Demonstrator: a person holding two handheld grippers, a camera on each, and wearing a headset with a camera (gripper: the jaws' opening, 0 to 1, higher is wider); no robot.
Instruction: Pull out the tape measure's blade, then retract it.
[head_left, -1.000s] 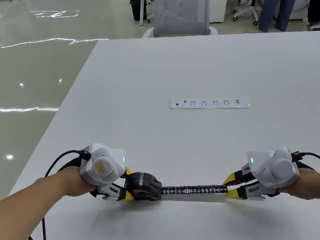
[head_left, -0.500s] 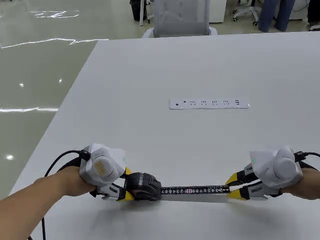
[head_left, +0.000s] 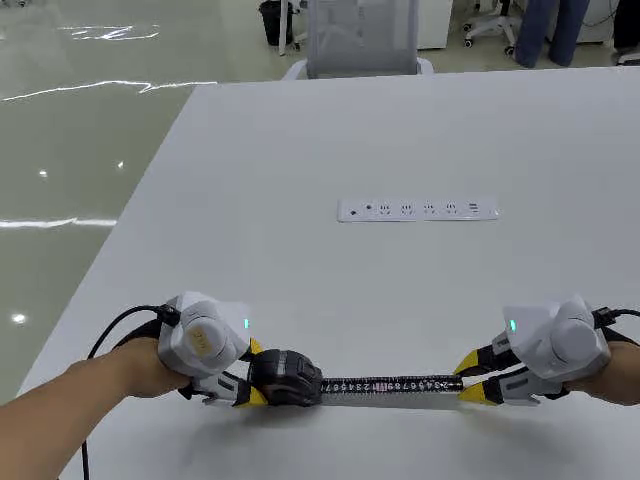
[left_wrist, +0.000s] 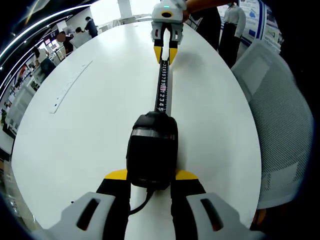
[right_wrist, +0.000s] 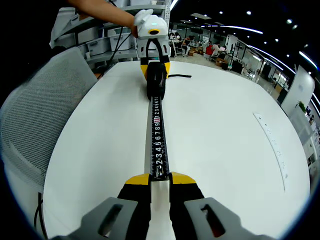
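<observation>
step: pull-out of the black numbered metal blade, partway by my guess; retract not yet done
how: draw right gripper straight along the blade line, no twist; black rounded tape measure case pinned flat
left gripper: jaws part open, clamped around the case, lower left
right gripper: jaws almost closed, pinching blade tip, lower right
where: tape lies on white tabletop, bottom centre

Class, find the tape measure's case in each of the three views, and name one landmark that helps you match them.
Head view: the case is low and left of centre, held in the left gripper.
Left gripper view: the case is at the centre, between that view's own jaws.
Right gripper view: the case is near the top, at the far end of the blade.
Shared landmark: the power strip.
</observation>
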